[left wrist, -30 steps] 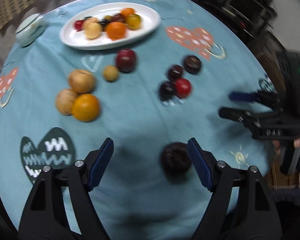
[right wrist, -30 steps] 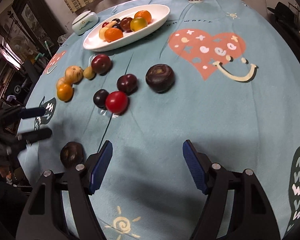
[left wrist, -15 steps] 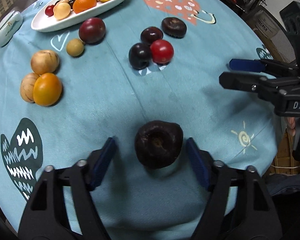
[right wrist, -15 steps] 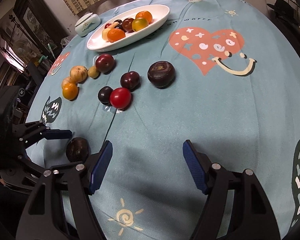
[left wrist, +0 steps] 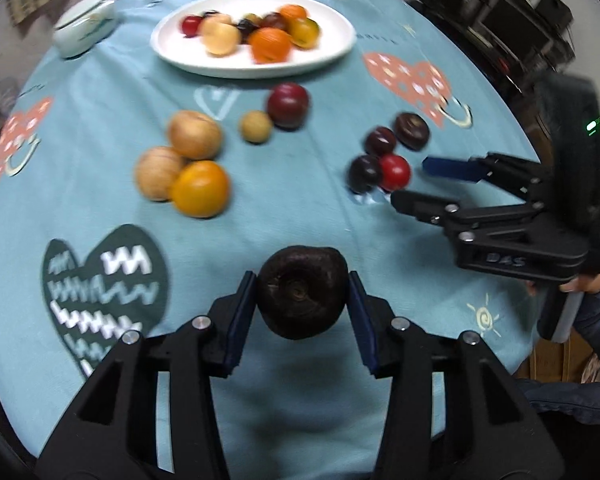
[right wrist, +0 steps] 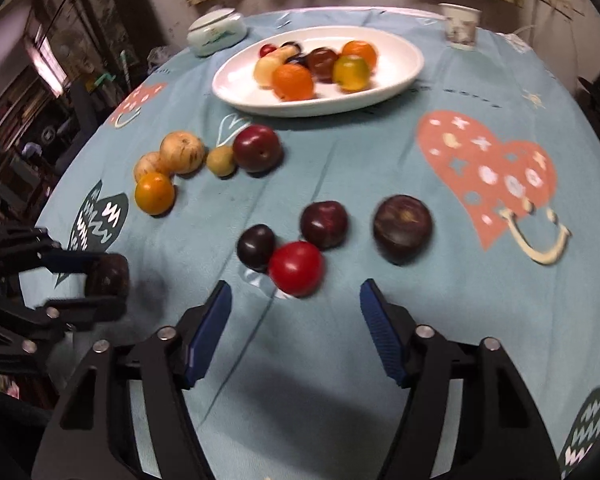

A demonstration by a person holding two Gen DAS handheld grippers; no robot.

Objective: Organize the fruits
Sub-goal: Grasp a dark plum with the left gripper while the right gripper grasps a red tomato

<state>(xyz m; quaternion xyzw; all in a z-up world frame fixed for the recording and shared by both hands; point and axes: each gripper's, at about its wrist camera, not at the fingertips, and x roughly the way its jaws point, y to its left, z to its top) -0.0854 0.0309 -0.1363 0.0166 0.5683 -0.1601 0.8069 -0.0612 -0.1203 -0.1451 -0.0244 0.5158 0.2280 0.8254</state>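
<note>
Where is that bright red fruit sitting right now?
The red fruit lies on the blue tablecloth, touching a dark plum, just ahead of the open right gripper.

- Bare cloth on the bench (left wrist: pixel 292 208) lies between the orange and tan fruit cluster (left wrist: pixel 184 168) and the dark plum and tomato group (left wrist: pixel 384 156).
- The right tool (left wrist: pixel 414 184), jaws apart, sits just beside that group.
- The white plate (right wrist: pixel 404 68) is crowded in the middle, with bare ends.
</note>
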